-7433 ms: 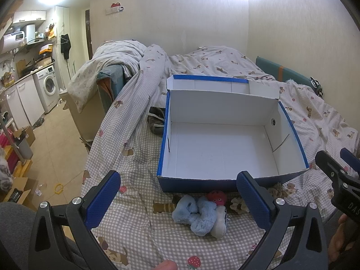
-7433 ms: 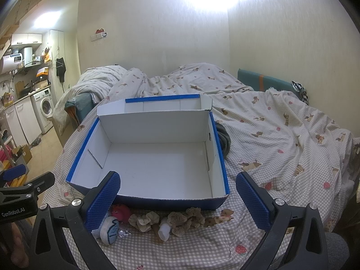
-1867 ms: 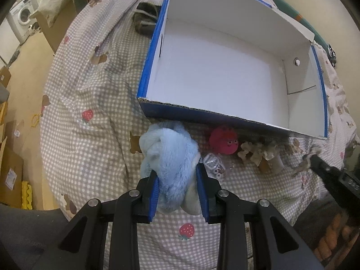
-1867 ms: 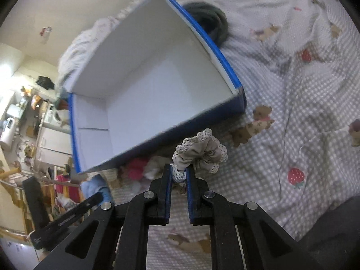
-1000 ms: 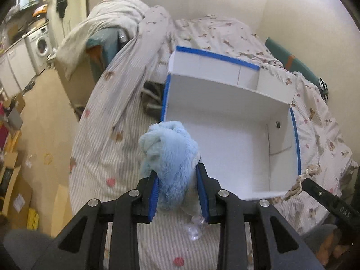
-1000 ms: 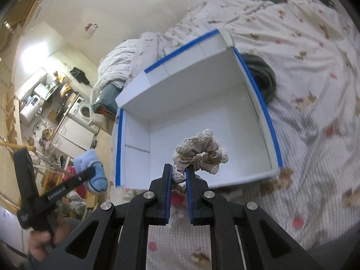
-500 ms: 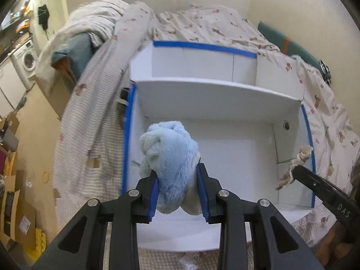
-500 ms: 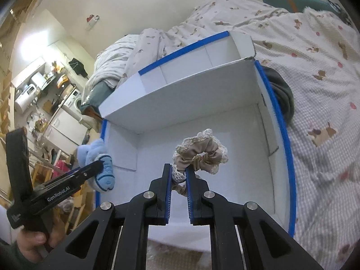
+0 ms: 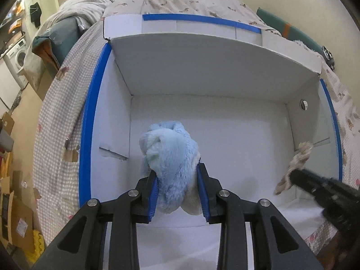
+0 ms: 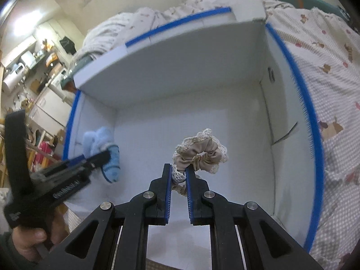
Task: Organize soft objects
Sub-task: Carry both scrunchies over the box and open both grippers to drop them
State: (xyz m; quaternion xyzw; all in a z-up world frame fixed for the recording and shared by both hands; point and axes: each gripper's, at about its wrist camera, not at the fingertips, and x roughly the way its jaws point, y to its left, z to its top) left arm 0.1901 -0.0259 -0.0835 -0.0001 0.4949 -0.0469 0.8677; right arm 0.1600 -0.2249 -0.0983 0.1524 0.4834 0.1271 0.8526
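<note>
A white cardboard box with blue edges (image 9: 90, 121) (image 10: 299, 103) lies open on the bed. My left gripper (image 9: 177, 180) is shut on a fluffy light-blue plush toy (image 9: 171, 155) and holds it above the left part of the box floor. The toy also shows in the right wrist view (image 10: 101, 148). My right gripper (image 10: 178, 168) is shut on a beige lace-edged scrunchie (image 10: 202, 155) and holds it above the middle of the box. The scrunchie shows at the right in the left wrist view (image 9: 297, 164). The box floor under both is bare.
The bed (image 9: 56, 117) has a grey checked cover with bear prints. A rumpled duvet (image 9: 94, 6) lies behind the box. A washing machine (image 9: 15, 60) and cardboard boxes (image 9: 13, 213) stand on the floor at the left.
Both grippers have moved forward and down over the open box with their objects still held. The box fills more of each view.
</note>
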